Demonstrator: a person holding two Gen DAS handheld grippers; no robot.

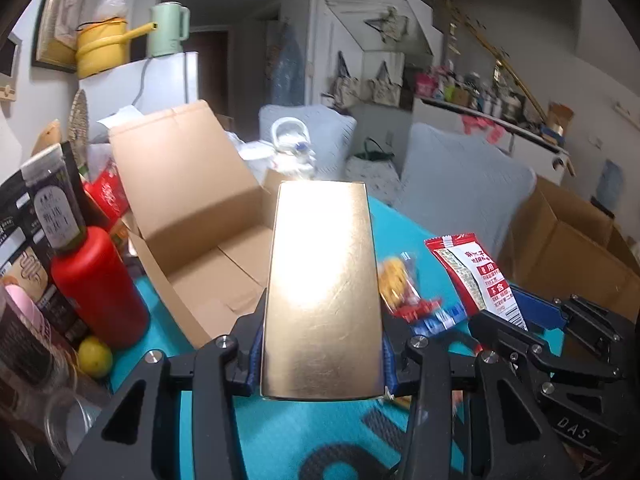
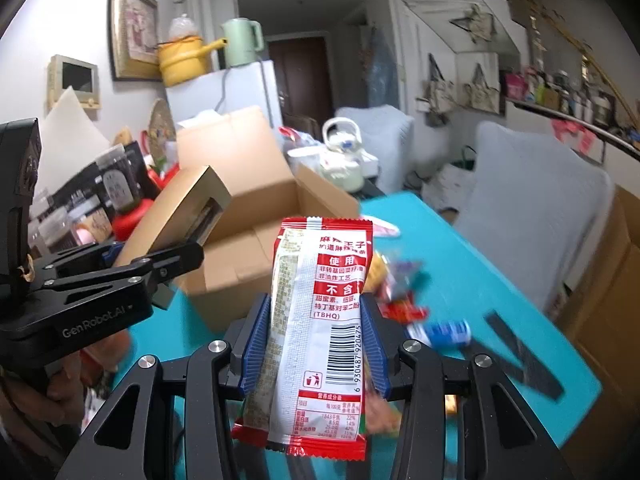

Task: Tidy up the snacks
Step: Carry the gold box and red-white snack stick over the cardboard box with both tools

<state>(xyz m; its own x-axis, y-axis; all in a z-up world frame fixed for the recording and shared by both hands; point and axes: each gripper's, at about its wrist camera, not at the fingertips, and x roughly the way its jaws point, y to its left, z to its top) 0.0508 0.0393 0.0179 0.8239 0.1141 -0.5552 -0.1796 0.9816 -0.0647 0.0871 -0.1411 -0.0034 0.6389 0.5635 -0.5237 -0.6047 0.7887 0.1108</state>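
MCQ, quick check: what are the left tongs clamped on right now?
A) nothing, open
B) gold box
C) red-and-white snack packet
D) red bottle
B: in the left wrist view the gold box sits pinched between the blue pads of the left tongs; the red-and-white snack packet is in the right tongs, and the red bottle stands untouched on the table.

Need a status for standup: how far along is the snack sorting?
Done: nothing, the cardboard box looks empty. In hand: left tongs grip a gold box, right tongs grip a red-and-white packet, both lifted. Left: loose small snacks on the teal table.
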